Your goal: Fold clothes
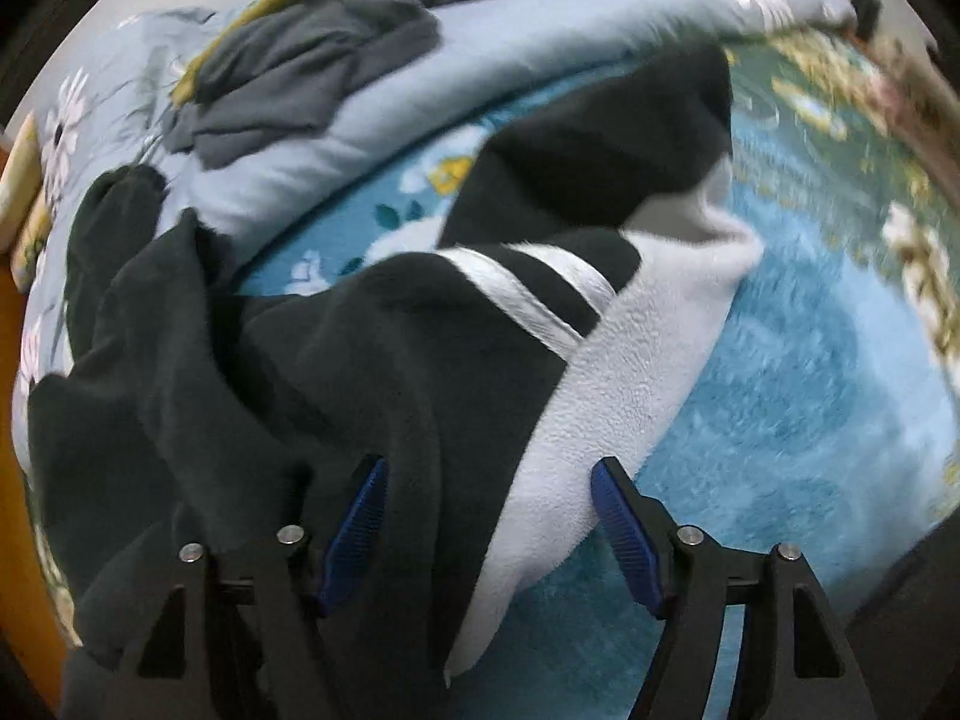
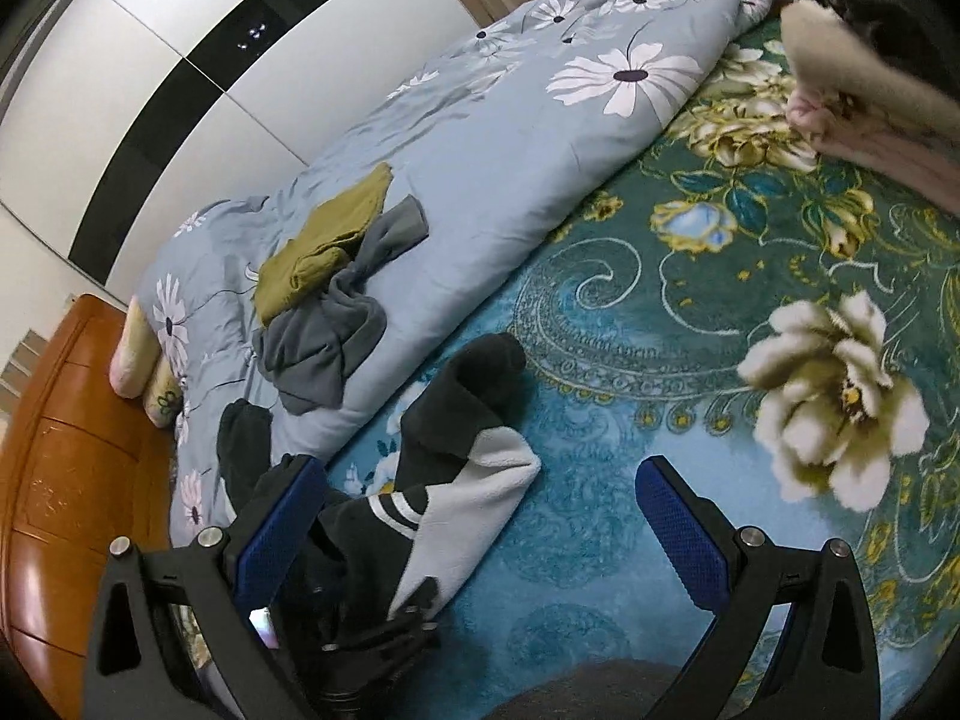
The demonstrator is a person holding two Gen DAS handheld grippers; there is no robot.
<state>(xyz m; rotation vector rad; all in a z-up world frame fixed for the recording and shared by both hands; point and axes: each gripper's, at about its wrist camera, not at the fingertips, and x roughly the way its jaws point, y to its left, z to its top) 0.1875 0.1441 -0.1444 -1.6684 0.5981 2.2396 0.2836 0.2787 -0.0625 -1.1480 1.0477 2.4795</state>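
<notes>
A black fleece garment with white panels and two white stripes point(image 1: 420, 324) lies crumpled on the teal floral blanket point(image 1: 810, 372). My left gripper point(image 1: 489, 516) is open, its blue pads on either side of the garment's near fold, low over it. In the right wrist view the same garment point(image 2: 456, 468) lies at lower left, with the left gripper point(image 2: 384, 642) over its near end. My right gripper point(image 2: 486, 516) is open and empty, above the blanket point(image 2: 630, 360) beside the garment.
A rolled pale blue flowered quilt point(image 2: 510, 138) runs along the far side, with an olive garment point(image 2: 324, 246) and a grey garment point(image 2: 336, 330) on it. A wooden headboard point(image 2: 66, 450) is at left. Pink and cream folded cloth point(image 2: 870, 120) sits at upper right.
</notes>
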